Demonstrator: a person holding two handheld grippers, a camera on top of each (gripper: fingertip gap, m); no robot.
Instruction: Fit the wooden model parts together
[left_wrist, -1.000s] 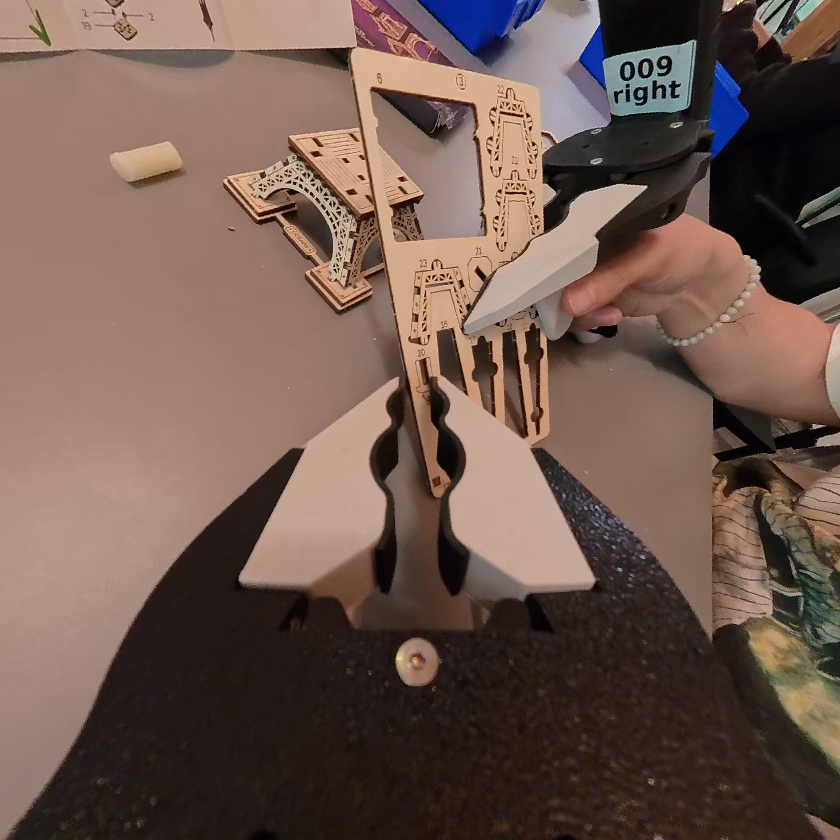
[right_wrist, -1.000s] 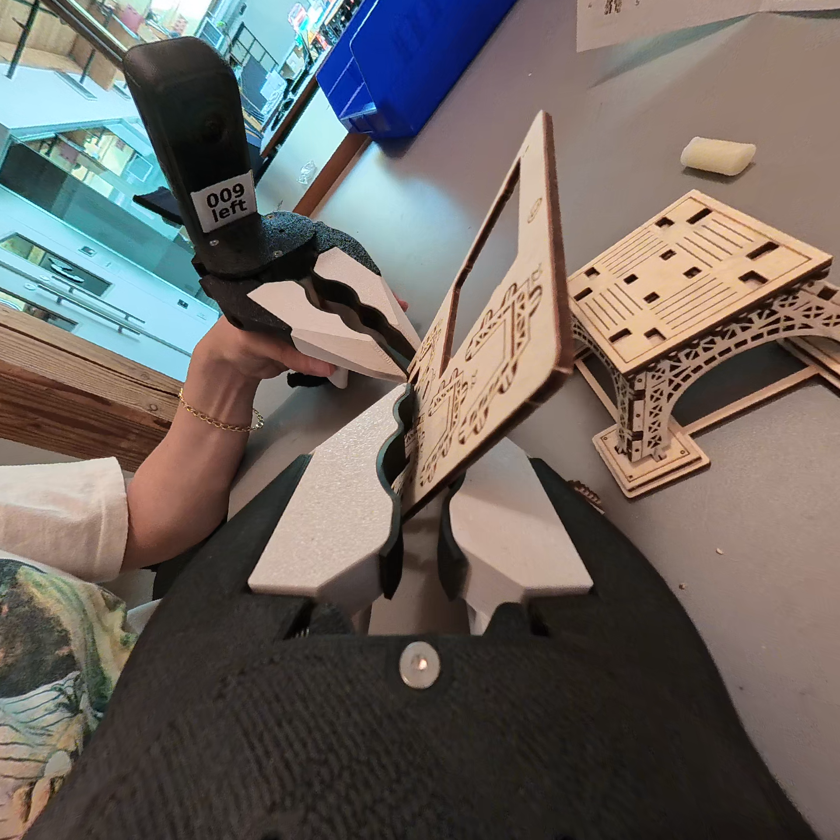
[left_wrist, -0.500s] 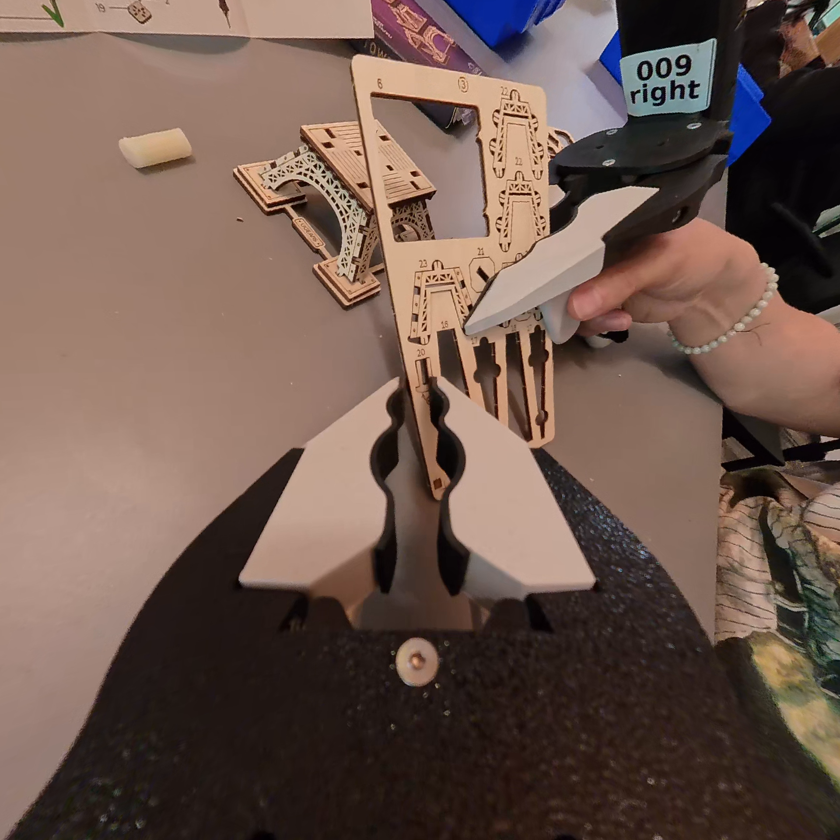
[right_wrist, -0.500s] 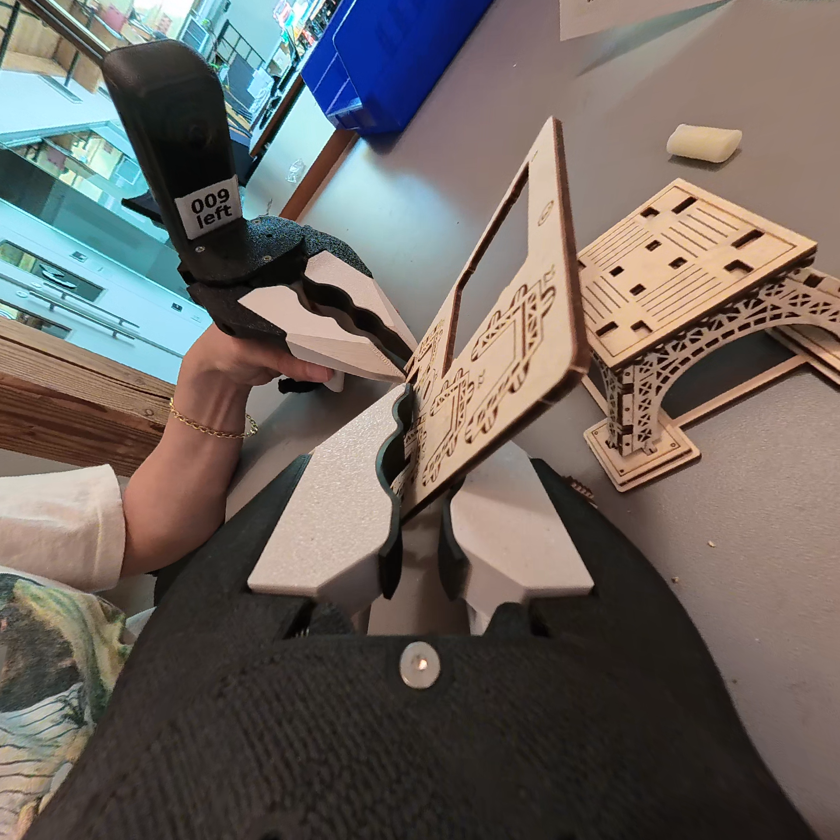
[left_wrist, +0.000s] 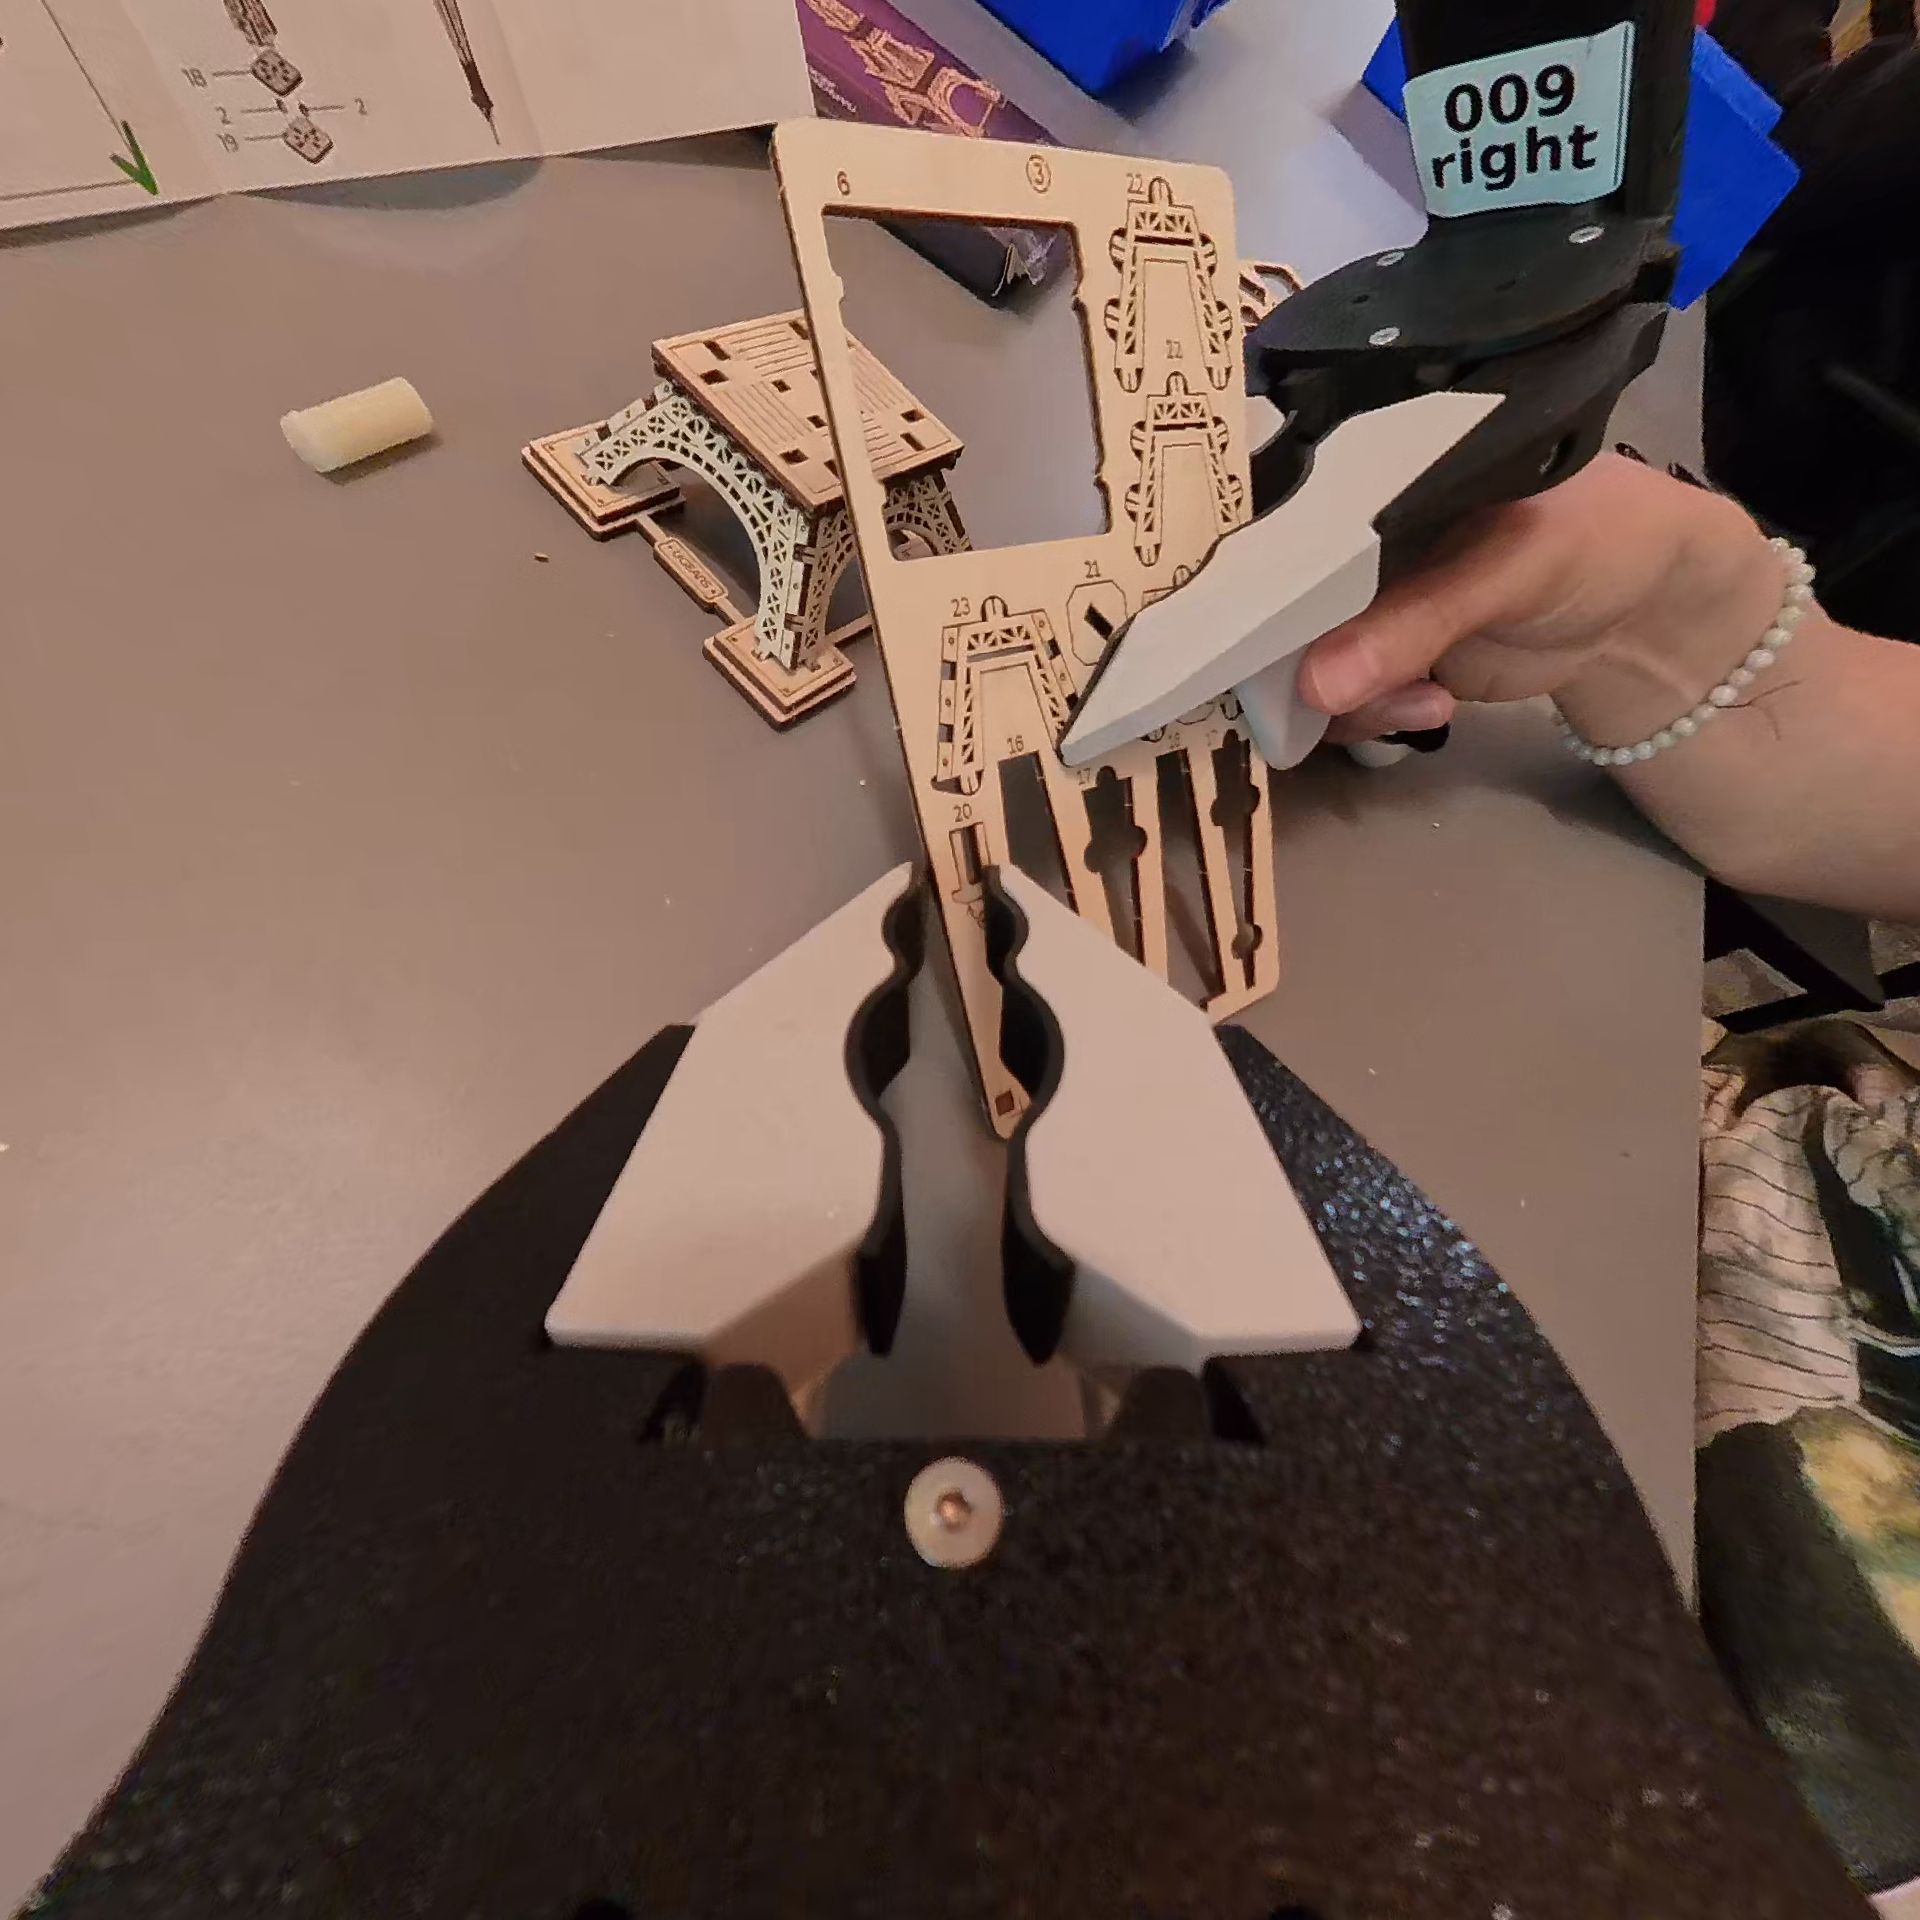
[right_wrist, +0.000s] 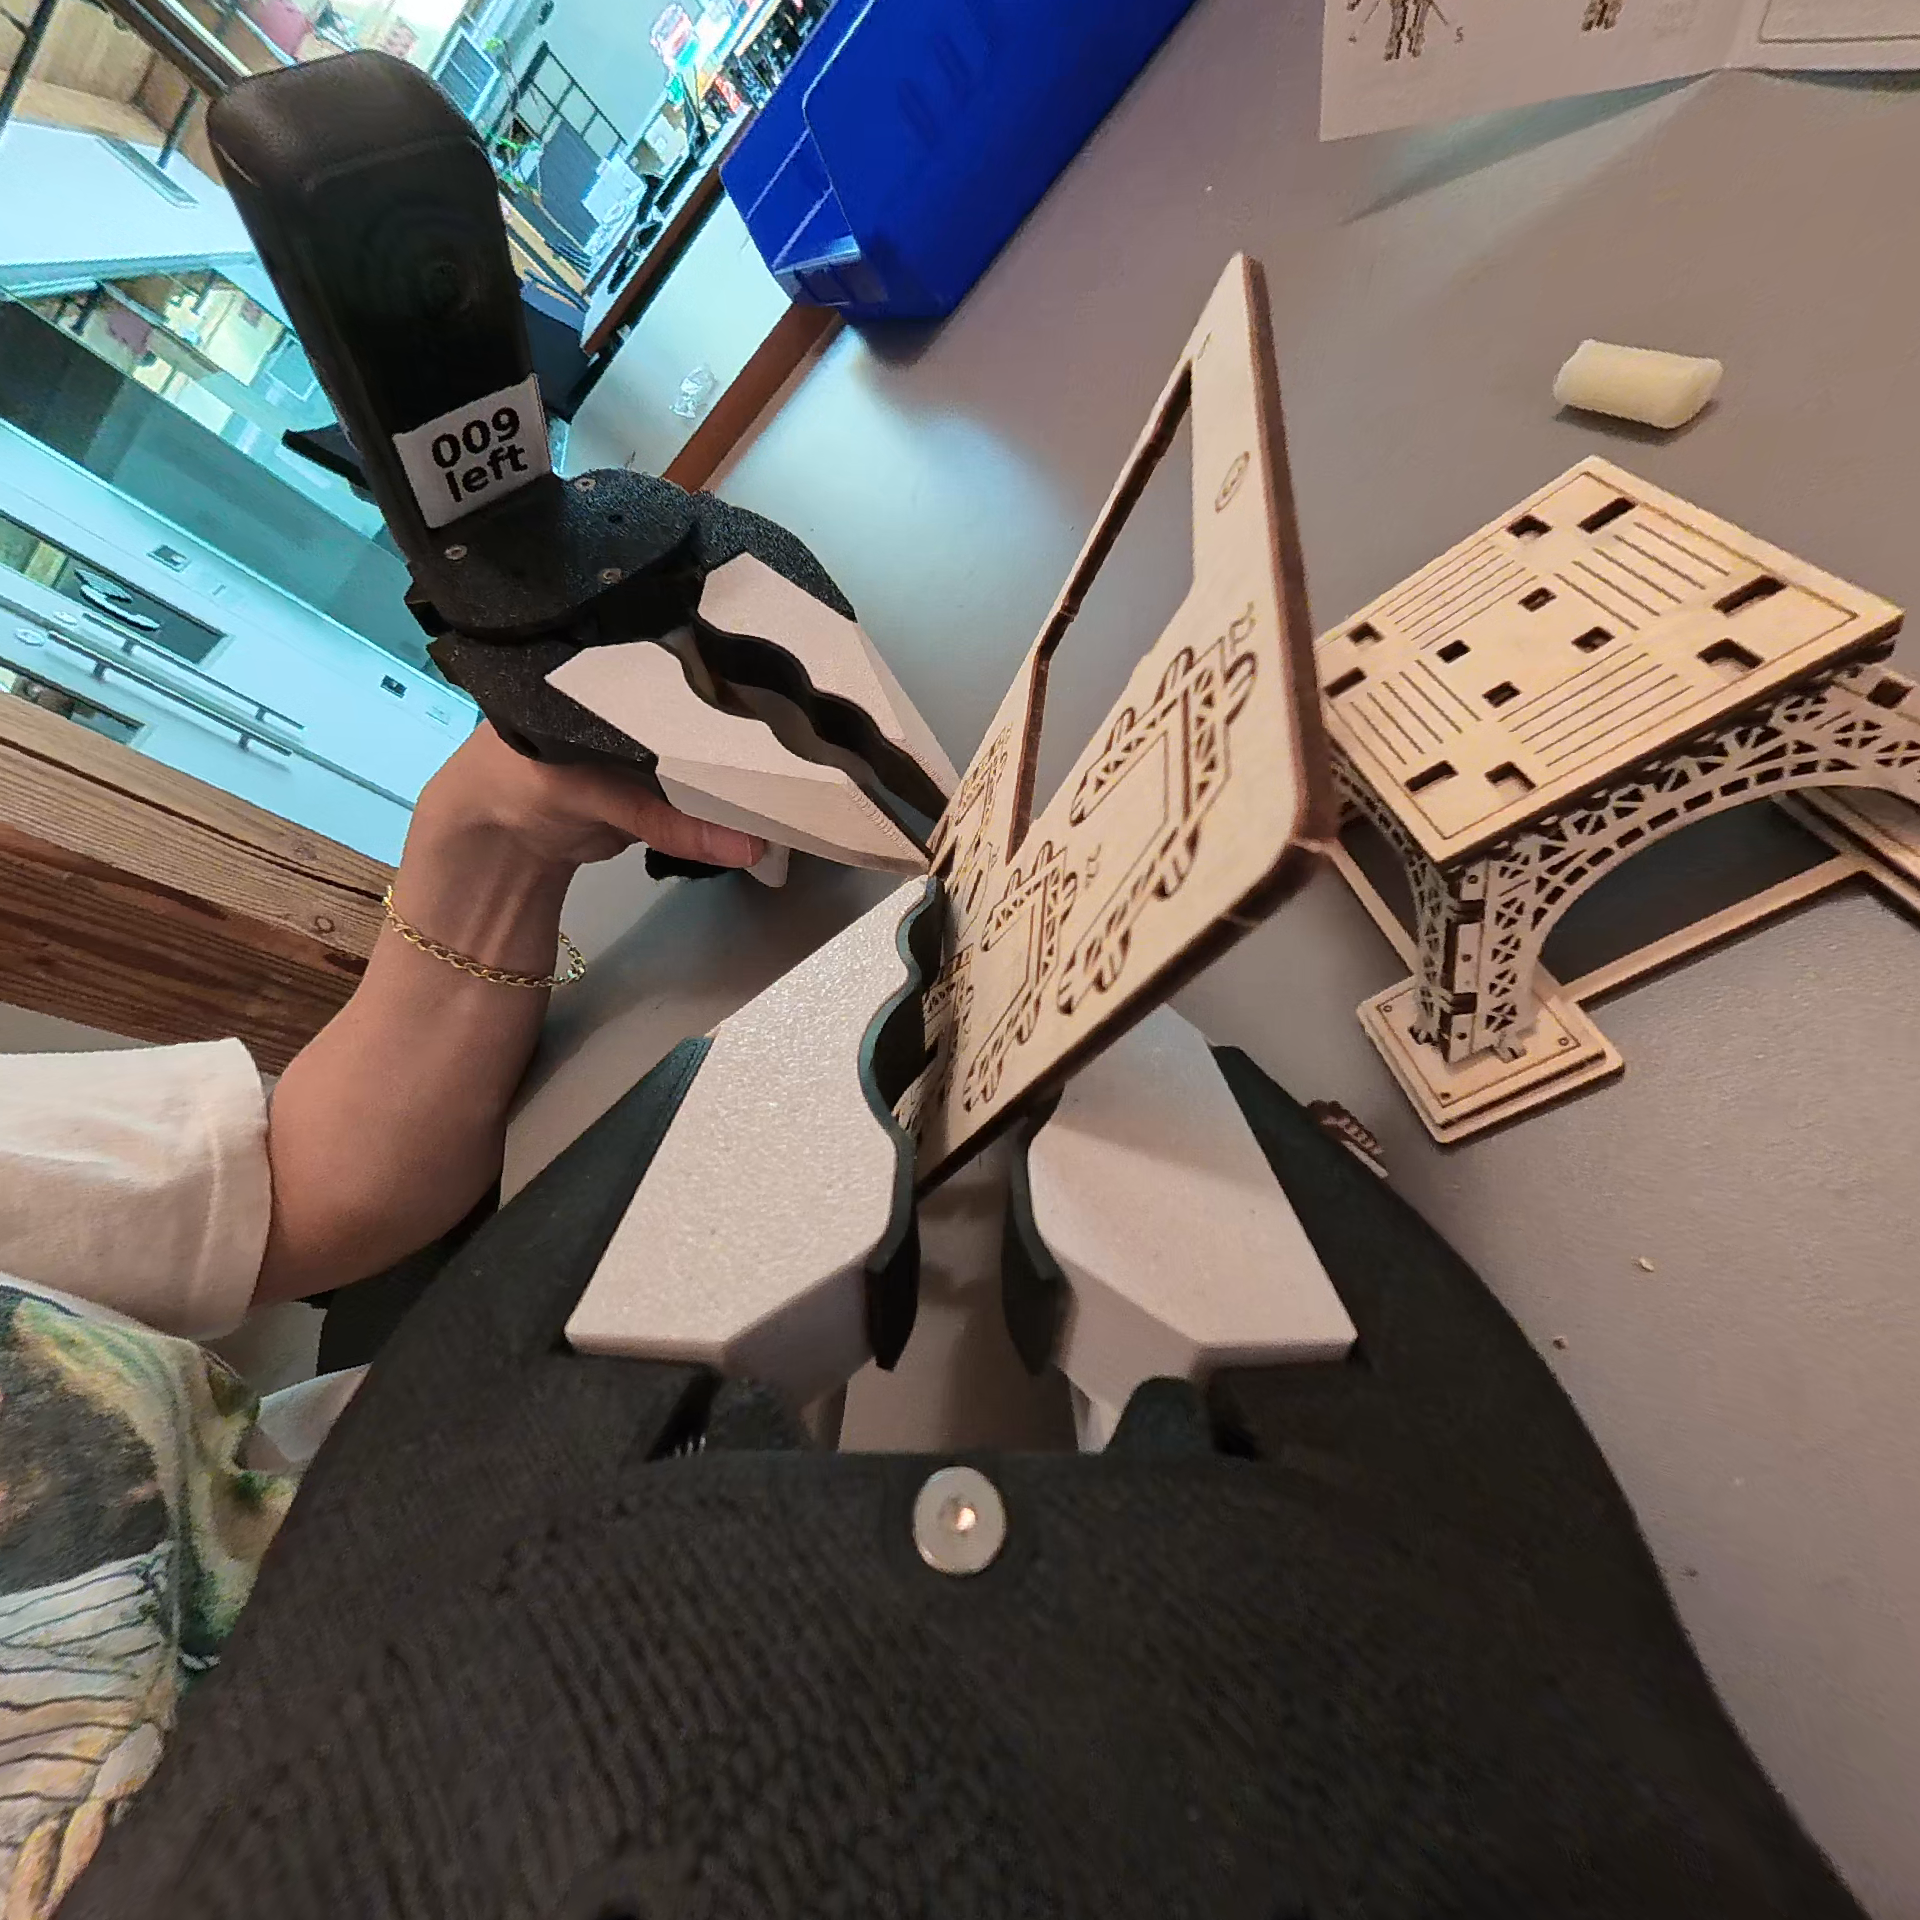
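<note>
In the left wrist view, the left gripper (left_wrist: 954, 883) at lower centre is clenched on the bottom corner of a pale laser-cut plywood parts sheet (left_wrist: 1023, 540) standing upright at centre frame; the right gripper (left_wrist: 1075, 740), entering from the upper right, pinches the sheet's right side, and a partly built wooden lattice tower base (left_wrist: 774, 488) sits on the grey table (left_wrist: 312, 831) behind, a small cream foam block (left_wrist: 356, 424) at its left. In the right wrist view, the right gripper (right_wrist: 935, 914) at lower centre grasps the sheet (right_wrist: 1143, 831), which tilts up toward the upper right; the left gripper (right_wrist: 920, 842) nips its left edge; the tower base (right_wrist: 1590, 665) stands at the right.

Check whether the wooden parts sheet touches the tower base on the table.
Apart. The right wrist view shows the wooden parts sheet held up off the table, with grey table visible between its edge and the tower base.
</note>
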